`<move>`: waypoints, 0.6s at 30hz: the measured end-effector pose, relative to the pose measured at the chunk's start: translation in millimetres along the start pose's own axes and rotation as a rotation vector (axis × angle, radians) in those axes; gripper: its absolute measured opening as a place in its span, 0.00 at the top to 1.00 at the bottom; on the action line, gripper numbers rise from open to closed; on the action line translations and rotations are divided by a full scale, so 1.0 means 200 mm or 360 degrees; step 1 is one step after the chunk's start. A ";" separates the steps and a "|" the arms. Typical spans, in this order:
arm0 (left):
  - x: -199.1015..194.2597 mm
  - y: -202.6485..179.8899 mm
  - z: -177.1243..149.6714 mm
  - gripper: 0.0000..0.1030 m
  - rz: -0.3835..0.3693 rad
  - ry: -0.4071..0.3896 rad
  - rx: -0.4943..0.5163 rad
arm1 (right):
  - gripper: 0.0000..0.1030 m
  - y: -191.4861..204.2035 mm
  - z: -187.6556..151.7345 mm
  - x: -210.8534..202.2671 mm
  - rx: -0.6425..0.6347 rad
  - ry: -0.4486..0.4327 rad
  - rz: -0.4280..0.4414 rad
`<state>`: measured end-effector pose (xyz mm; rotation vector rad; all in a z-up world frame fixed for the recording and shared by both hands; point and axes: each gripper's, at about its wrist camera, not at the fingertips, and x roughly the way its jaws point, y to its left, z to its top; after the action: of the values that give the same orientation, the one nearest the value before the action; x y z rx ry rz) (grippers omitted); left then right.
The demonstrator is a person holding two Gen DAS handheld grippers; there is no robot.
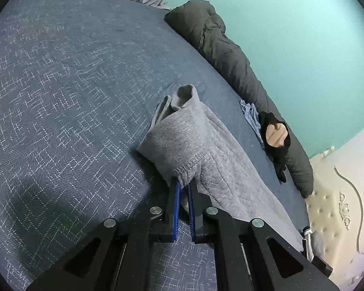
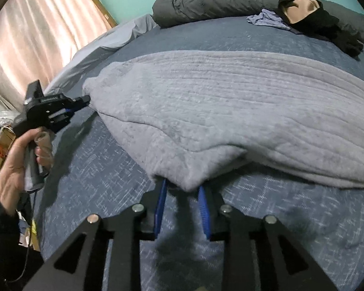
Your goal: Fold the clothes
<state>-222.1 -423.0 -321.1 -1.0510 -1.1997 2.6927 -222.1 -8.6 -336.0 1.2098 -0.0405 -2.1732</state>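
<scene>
A grey knitted garment (image 2: pixel 218 101) lies stretched across the blue patterned bed (image 2: pixel 104 169). In the left wrist view my left gripper (image 1: pixel 184 181) is shut on the garment's (image 1: pixel 182 140) ribbed hem, lifting that end a little. It also shows in the right wrist view (image 2: pixel 85 100), held in a hand at the garment's far left corner. My right gripper (image 2: pixel 182 186) has its blue fingers (image 2: pixel 160 208) on either side of the near corner, which hangs between them; the tips are hidden under the cloth.
A dark grey rolled duvet (image 2: pixel 218 2) lies along the turquoise wall. A black garment with a beige lining (image 2: pixel 310 12) and a small pale blue cloth (image 2: pixel 267 19) lie beside it. A cream tufted headboard (image 1: pixel 332 206) stands at the right. Pink curtains (image 2: pixel 36 24) hang at the left.
</scene>
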 end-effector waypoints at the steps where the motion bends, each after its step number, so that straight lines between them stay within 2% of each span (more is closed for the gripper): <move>1: 0.00 0.00 0.00 0.93 -0.0001 0.0001 -0.0002 | 0.76 0.00 0.01 0.01 -0.0002 -0.0003 0.0006; 2: 0.01 0.00 0.00 0.93 -0.0001 0.0002 -0.0003 | 0.79 0.00 0.02 0.02 -0.0004 -0.0011 0.0007; 3: 0.01 0.00 0.00 0.93 -0.0002 0.0003 -0.0003 | 0.93 -0.01 0.02 0.02 0.0000 -0.0010 0.0010; 6: 0.01 0.00 0.00 0.93 -0.0006 0.0006 -0.0003 | 0.97 -0.03 0.01 -0.03 -0.0011 0.0004 0.0038; 11: 0.01 -0.01 0.01 0.93 -0.0005 0.0009 0.0005 | 0.97 -0.02 -0.01 -0.15 -0.0174 0.0109 0.0123; 18: 0.02 -0.02 0.01 0.93 0.0005 0.0012 0.0012 | 0.98 -0.04 -0.07 -0.03 -0.0182 0.0294 0.0095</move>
<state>-227.6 -420.0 -320.9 -1.0621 -1.1868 2.6906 -213.1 4.1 -341.7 1.3209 0.1226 -1.9763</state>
